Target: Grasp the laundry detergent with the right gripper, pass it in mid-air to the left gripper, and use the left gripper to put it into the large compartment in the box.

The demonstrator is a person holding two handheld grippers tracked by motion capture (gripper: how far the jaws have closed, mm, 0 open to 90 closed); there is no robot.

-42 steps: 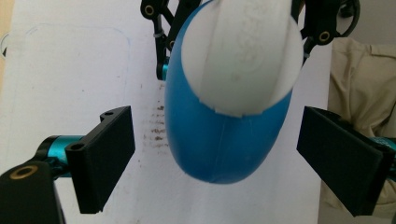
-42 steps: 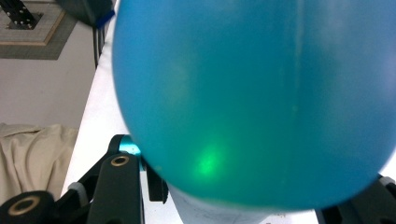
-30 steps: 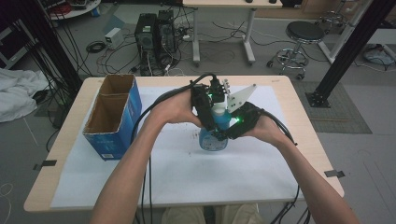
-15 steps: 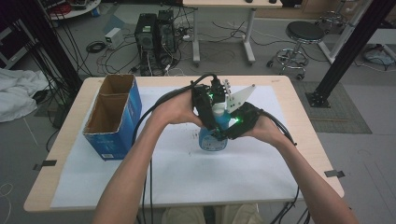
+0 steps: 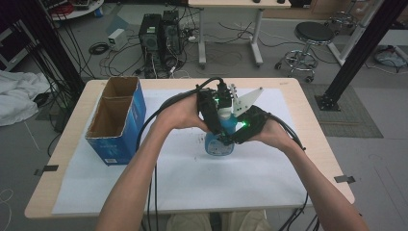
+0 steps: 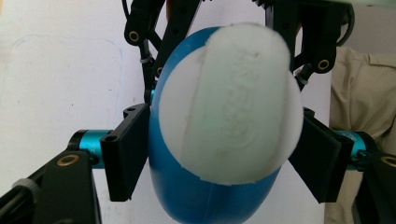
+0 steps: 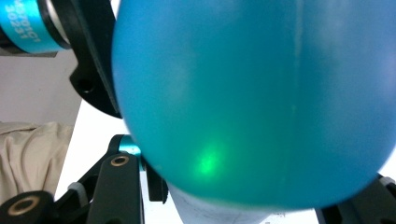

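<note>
A blue bottle (image 5: 219,144) with a white cap (image 5: 226,116) stands upright on the white sheet at the table's middle. My left gripper (image 5: 221,126) comes down on it from above. In the left gripper view its jaws have just been closing on the white cap (image 6: 233,102), and the pads (image 6: 126,154) now press both sides of it, so my left gripper (image 6: 224,158) is shut on the cap. My right gripper (image 5: 236,134) reaches in from the right. It is shut on the blue bottle's body (image 7: 252,93), which bulges between my right gripper's (image 7: 252,205) jaws.
An open blue cardboard box (image 5: 118,120) stands at the table's left. A white sheet (image 5: 192,183) covers most of the wooden table (image 5: 308,120). Cables trail from both grippers toward the near edge. Computers and a stool stand on the floor beyond.
</note>
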